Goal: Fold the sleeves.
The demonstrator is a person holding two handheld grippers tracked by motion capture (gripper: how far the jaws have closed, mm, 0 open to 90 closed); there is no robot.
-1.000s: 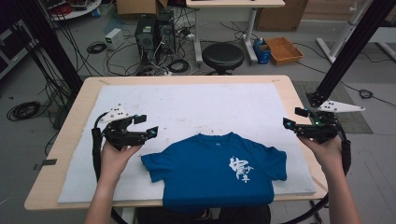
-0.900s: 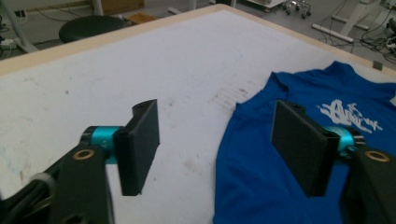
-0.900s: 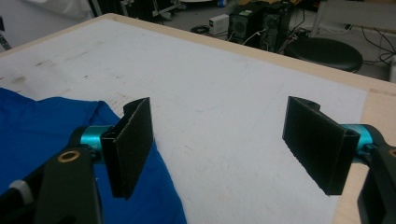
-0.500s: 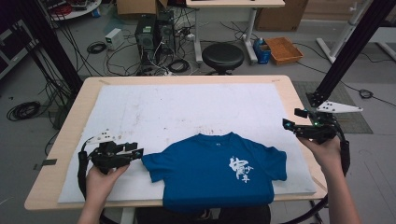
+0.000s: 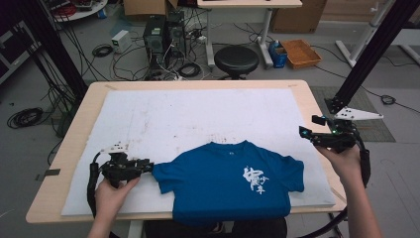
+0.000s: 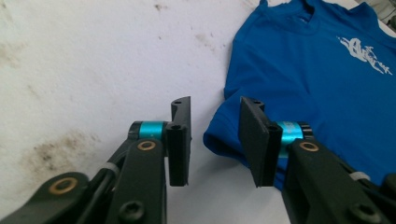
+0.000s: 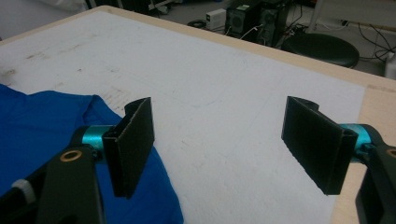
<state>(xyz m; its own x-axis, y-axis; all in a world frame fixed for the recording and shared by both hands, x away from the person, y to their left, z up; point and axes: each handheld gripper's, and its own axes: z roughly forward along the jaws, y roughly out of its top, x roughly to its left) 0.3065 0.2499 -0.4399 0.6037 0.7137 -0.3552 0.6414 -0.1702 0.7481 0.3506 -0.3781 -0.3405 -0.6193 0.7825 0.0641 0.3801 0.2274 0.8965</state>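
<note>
A blue T-shirt [image 5: 228, 181] lies flat, front up, on the white mat [image 5: 198, 114] covering the tabletop [image 5: 69, 148], near the person's edge, with its hem hanging slightly over that edge. It carries a white printed emblem [image 5: 255, 179] on the chest; the collar points away from the person and both short sleeves are spread out. The fabric lies mostly smooth, with light creasing at the sleeves.

The left hand-held gripper [image 5: 144, 166] sits low at the tip of the shirt's left sleeve [image 6: 224, 135]. Its jaws have just been closing and now stand narrow, the sleeve hem between them, pads not yet pressing. The right hand-held gripper [image 5: 309, 133] hovers beyond the right sleeve, jaws wide, holding nothing.
</note>
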